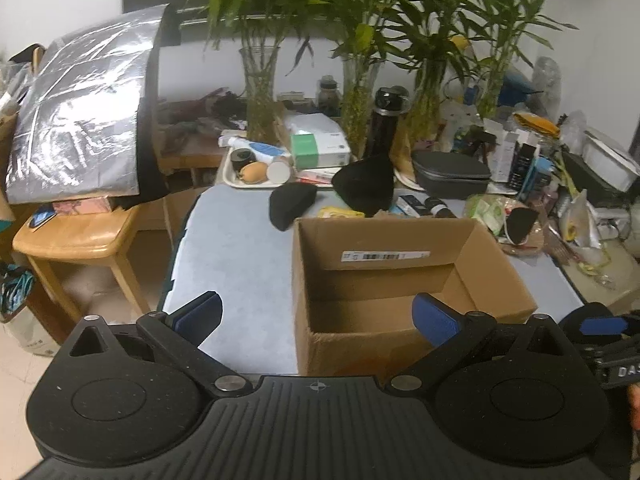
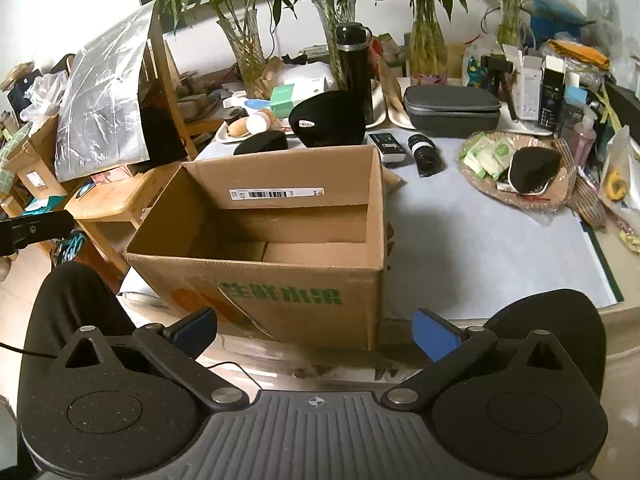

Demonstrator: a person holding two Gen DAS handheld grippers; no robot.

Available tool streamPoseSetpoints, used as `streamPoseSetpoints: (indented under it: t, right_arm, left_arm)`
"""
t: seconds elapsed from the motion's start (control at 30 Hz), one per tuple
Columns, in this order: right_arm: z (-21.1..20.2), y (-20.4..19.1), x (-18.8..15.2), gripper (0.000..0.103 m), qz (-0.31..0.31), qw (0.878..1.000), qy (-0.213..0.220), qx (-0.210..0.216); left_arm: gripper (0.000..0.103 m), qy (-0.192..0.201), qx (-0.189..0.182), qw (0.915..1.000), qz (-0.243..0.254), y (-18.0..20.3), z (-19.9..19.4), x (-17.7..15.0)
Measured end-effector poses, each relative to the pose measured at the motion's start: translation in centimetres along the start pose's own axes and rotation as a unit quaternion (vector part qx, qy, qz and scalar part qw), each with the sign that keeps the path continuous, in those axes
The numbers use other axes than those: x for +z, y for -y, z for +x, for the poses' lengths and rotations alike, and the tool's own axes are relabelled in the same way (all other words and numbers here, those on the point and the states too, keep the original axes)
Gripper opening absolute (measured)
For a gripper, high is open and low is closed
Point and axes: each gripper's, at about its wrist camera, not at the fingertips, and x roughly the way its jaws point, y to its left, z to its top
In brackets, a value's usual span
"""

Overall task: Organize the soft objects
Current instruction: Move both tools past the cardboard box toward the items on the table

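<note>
So both grippers hang at the near edge of the table, each with its jaws spread wide and nothing between them. The left gripper (image 1: 318,312) looks over the top of the open cardboard box (image 1: 384,280), which stands on the pale blue table cover (image 1: 240,264) with nothing visible inside. Beyond the box lie two black soft pads: a smaller one (image 1: 292,204) flat on the cover just past the far left corner, and a larger one (image 1: 366,186) propped against the black flask (image 1: 382,124).

The right gripper (image 2: 316,330) sits lower and shows what the other view cannot: green printed characters on the box's near face (image 2: 280,296), and a white barcode sticker on the larger pad. It also gives a clear look at a third black pad (image 2: 534,170) resting in the woven basket (image 2: 480,184) to the right, well apart from the box, beside green-and-white packets (image 2: 486,154).
</note>
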Motion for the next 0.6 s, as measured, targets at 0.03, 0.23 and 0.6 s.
streamPoseSetpoints:
  t: [0.03, 0.23, 0.6]
  right_arm:
    - [0.1, 0.0, 0.1, 0.103, 0.003, 1.000, -0.001, -0.002]
    - [0.7, -0.2, 1.2, 0.103, 0.002, 1.000, -0.008, -0.025]
    - [1.8, -0.7, 3.5, 0.103, -0.018, 0.998, 0.020, -0.053]
  left_arm:
    - [0.103, 0.000, -0.001, 1.0000, 0.006, 0.2, 0.1, 0.1]
    - [0.103, -0.020, -0.014, 0.9997, -0.004, 0.1, 1.1, 0.5]
    - [0.103, -0.033, -0.025, 0.9991, -0.007, -0.2, 2.4, 1.3]
